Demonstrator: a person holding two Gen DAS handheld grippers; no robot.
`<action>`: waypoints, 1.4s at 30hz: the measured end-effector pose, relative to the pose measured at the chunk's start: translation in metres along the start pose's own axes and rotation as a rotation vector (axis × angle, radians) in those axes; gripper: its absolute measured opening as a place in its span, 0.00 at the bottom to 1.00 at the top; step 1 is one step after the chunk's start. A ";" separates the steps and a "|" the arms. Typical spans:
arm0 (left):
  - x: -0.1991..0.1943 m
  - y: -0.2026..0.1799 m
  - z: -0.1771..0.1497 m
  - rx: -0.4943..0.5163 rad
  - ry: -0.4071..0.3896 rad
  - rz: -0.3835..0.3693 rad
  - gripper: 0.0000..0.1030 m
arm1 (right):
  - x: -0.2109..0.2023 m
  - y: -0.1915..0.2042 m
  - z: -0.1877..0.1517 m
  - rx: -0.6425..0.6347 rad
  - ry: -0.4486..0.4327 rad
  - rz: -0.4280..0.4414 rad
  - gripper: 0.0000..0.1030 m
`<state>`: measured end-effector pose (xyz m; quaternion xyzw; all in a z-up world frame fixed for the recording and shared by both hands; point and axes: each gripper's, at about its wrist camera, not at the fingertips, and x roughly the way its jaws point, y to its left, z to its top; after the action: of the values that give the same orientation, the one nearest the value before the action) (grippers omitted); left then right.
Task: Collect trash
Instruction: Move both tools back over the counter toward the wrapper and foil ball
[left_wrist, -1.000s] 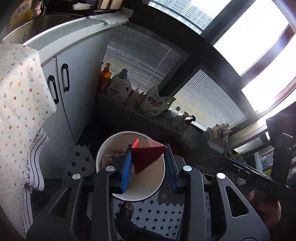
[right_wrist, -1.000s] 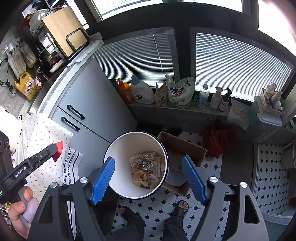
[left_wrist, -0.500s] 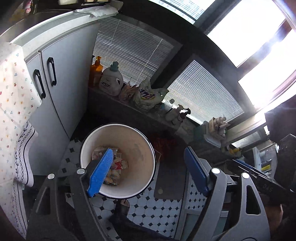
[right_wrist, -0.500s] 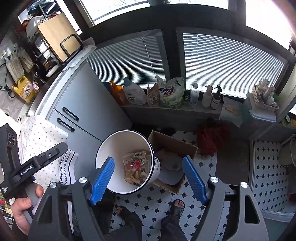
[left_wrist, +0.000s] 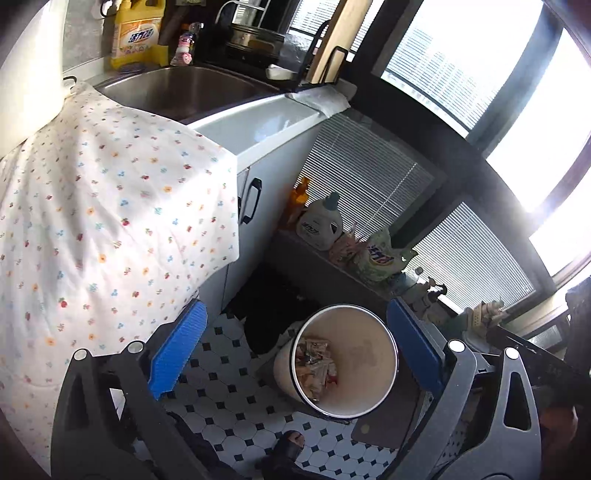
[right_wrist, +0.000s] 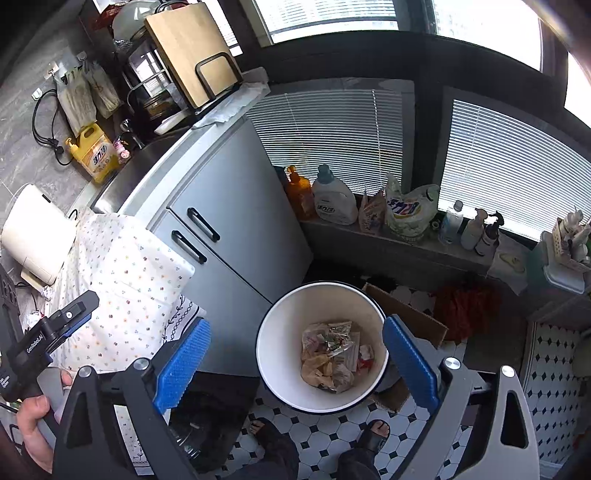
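Note:
A white trash bin (left_wrist: 373, 363) with a dark rim stands on the tiled floor, with a heap of wrappers (left_wrist: 316, 367) inside. It also shows in the right wrist view (right_wrist: 284, 354) with the wrappers (right_wrist: 334, 356) and a red scrap among them. My left gripper (left_wrist: 295, 350) is open and empty, high above the floor to the left of the bin. My right gripper (right_wrist: 297, 363) is open and empty above the bin. The left gripper also shows at the left edge of the right wrist view (right_wrist: 55, 325).
A table with a floral cloth (left_wrist: 110, 206) fills the left. Grey cabinets (right_wrist: 236, 229) and a sink (left_wrist: 184, 88) stand behind. Detergent bottles (right_wrist: 334, 201) line a low ledge. A cardboard box (right_wrist: 410, 314) sits behind the bin. The person's feet (right_wrist: 375, 434) are on the floor.
The left gripper opened and let the red wrapper fall into the bin, then drew back left and up toward the table. The right gripper has hardly moved.

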<state>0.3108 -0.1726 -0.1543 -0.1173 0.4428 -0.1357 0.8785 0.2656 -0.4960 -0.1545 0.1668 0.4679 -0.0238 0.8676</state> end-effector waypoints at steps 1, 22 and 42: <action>-0.007 0.008 0.004 -0.006 -0.014 0.008 0.94 | 0.001 0.011 0.003 -0.010 -0.007 0.009 0.91; -0.119 0.196 0.047 -0.142 -0.233 0.163 0.94 | 0.031 0.243 0.022 -0.225 -0.048 0.184 0.92; -0.205 0.416 0.025 -0.433 -0.339 0.343 0.94 | 0.115 0.477 -0.017 -0.464 0.073 0.338 0.92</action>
<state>0.2705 0.2890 -0.1227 -0.2462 0.3221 0.1330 0.9044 0.4107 -0.0278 -0.1296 0.0401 0.4572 0.2350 0.8568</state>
